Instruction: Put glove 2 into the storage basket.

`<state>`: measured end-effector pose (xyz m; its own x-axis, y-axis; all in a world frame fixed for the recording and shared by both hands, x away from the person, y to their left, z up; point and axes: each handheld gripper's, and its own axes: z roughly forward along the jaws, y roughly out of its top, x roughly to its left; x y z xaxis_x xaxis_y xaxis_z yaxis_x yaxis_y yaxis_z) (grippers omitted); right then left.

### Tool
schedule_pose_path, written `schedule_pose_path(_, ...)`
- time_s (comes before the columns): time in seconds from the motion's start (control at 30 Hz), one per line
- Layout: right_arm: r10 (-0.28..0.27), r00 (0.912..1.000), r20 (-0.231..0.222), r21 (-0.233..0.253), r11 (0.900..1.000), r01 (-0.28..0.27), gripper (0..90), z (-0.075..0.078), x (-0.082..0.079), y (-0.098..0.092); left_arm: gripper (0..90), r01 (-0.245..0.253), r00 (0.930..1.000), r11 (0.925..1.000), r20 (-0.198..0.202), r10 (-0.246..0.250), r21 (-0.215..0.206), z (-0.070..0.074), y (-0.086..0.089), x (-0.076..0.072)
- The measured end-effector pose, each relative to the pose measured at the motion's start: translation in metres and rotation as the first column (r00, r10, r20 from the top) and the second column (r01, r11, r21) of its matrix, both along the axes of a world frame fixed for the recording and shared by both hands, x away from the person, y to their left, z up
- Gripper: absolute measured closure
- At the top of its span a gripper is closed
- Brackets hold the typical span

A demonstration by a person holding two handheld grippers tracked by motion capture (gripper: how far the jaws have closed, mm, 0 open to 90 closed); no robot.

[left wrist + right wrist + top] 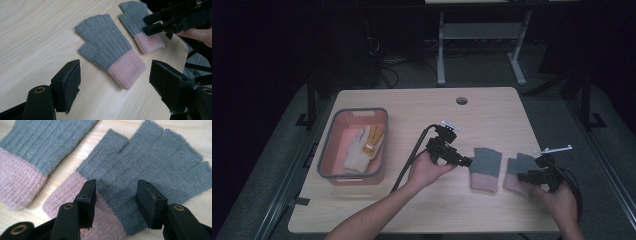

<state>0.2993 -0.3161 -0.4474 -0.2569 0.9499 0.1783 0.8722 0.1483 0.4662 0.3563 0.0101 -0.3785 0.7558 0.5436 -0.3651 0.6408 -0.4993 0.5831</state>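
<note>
Lying flat, both gloves [486,169] point fingers away.

A pale wooden table [422,105] with rounded corners carries everything; a round cable hole [461,100] sits near its far edge. On its left rests a pink bin [328,150] with a grey rim. Toward the right, two grey fingerless gloves with pink cuffs lie flat, one [486,169] just beside the other [516,173].
</note>
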Motion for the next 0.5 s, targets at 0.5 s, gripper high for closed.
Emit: schedule_pose_path(0.5, -0.005, 0.9999, 0.015, 0.012, 1.0, 0.004, 83.4, -0.0014, -0.0003, 0.0023, 25.4, 0.013, 0.9999, 0.9999, 0.001, -0.013, 0.008, -0.0049, -0.007, -0.0046)
